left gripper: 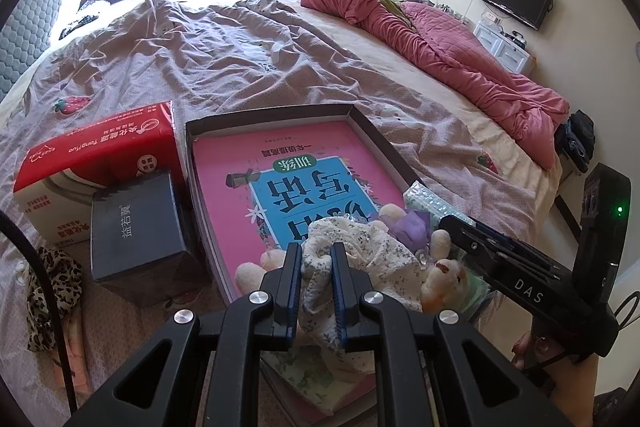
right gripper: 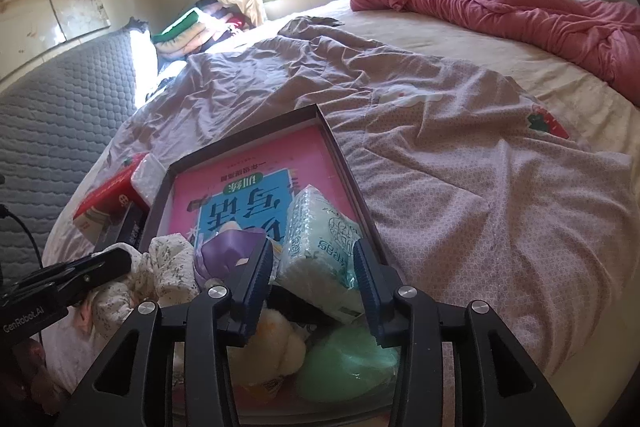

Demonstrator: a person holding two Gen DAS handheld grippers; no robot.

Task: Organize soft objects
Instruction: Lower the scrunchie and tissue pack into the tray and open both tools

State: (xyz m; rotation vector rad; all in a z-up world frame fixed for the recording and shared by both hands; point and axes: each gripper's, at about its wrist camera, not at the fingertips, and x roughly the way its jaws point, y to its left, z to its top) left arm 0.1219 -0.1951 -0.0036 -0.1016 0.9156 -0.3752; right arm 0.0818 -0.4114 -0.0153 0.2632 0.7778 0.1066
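Left wrist view: left gripper (left gripper: 317, 281) clenched on a floral cloth (left gripper: 360, 259), bunched at the near end of the shallow box (left gripper: 384, 131) on the bed (left gripper: 440, 99). Right gripper (right gripper: 314, 281) spread wide, its fingers either side of a tissue pack (right gripper: 320, 247) leaning against the box's right wall; contact unclear. Plush toy (right gripper: 268, 343) lies beneath.

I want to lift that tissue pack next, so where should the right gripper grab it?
Grip the tissue pack across its short width near the closest end, coming from straight ahead; the right gripper is open and already straddles it, and its long soft sides face the pads.
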